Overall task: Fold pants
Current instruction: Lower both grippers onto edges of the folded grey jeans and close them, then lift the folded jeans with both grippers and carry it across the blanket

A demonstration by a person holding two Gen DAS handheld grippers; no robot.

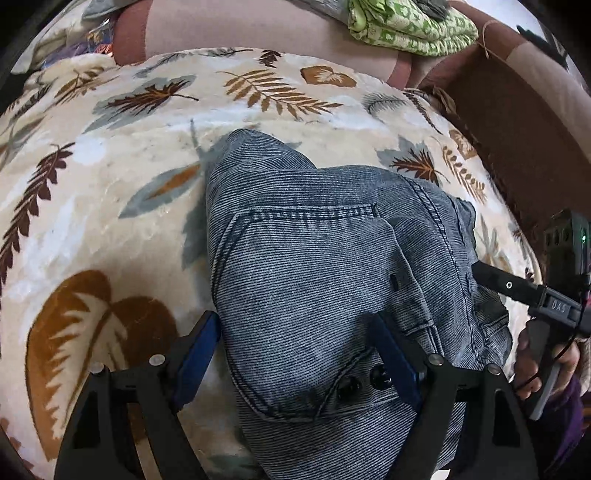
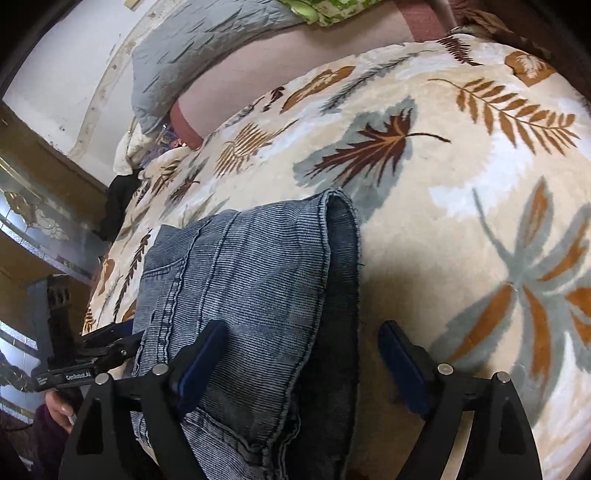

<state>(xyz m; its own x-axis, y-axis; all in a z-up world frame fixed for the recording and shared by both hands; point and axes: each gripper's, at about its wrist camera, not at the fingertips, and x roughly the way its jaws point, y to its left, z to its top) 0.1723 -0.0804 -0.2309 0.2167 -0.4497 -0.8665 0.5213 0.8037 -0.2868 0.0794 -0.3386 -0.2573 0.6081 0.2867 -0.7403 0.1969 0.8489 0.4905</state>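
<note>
Blue denim pants (image 1: 314,266) lie folded into a compact bundle on a cream blanket with a leaf print (image 1: 110,184). A back pocket faces up in the left wrist view. My left gripper (image 1: 295,350) is open, its blue-padded fingers straddling the waist end of the bundle. The pants also show in the right wrist view (image 2: 251,280), hem edge up. My right gripper (image 2: 303,362) is open over the bundle's right edge, its left finger on the denim, its right finger over the blanket (image 2: 461,166). Each gripper shows at the other view's edge.
A green patterned cloth (image 1: 410,29) and a grey quilted pillow (image 2: 207,48) lie at the far side of the bed on a pink sheet. A brown bed frame (image 1: 517,147) runs along the right. A wall and glass-panelled door (image 2: 37,221) stand at the left.
</note>
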